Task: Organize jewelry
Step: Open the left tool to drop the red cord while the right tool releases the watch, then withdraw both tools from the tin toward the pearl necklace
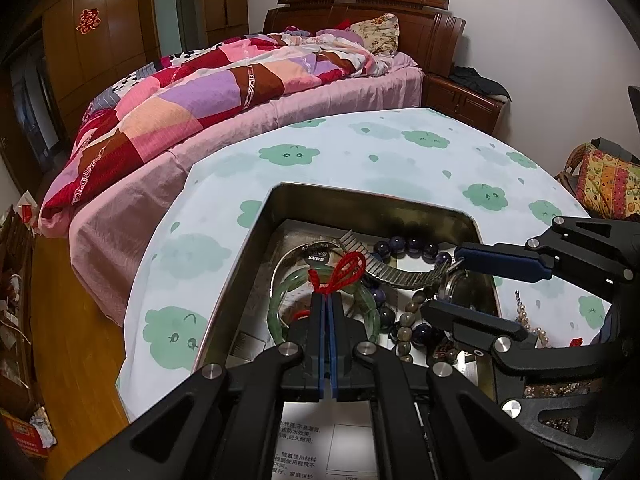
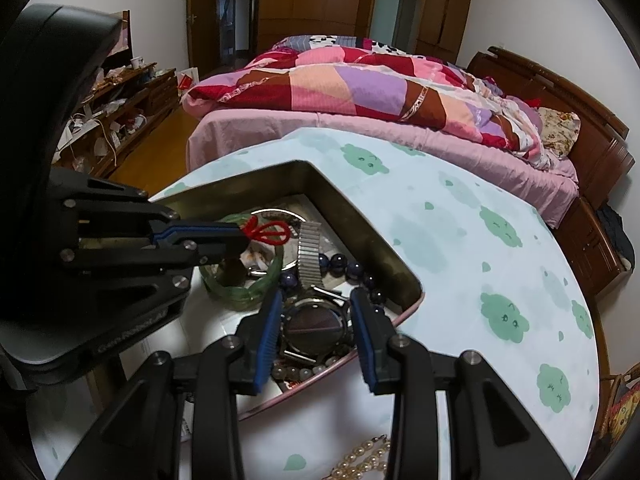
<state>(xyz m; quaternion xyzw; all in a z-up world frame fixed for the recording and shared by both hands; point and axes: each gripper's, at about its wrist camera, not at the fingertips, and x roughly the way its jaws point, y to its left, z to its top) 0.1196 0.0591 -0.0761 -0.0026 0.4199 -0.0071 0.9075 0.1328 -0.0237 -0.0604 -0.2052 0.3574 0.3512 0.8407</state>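
In the metal tin (image 2: 384, 256) on the table, the right gripper (image 2: 316, 336) pinches the watch (image 2: 314, 326) by its case — its steel band runs straight away toward the far wall. The left gripper (image 1: 329, 300), jaws pressed together, nips the red cord (image 1: 346, 270) tied to the green bangle (image 1: 280, 300).

A home bedroom: a wooden-framed bed (image 1: 224, 92) with patchwork quilt (image 1: 192, 96) lies at twelve o'clock beyond the cloth-covered bench (image 1: 360, 148), wooden wardrobes (image 1: 96, 40) stand at ten o'clock, and a nightstand (image 1: 460, 98) at one o'clock.
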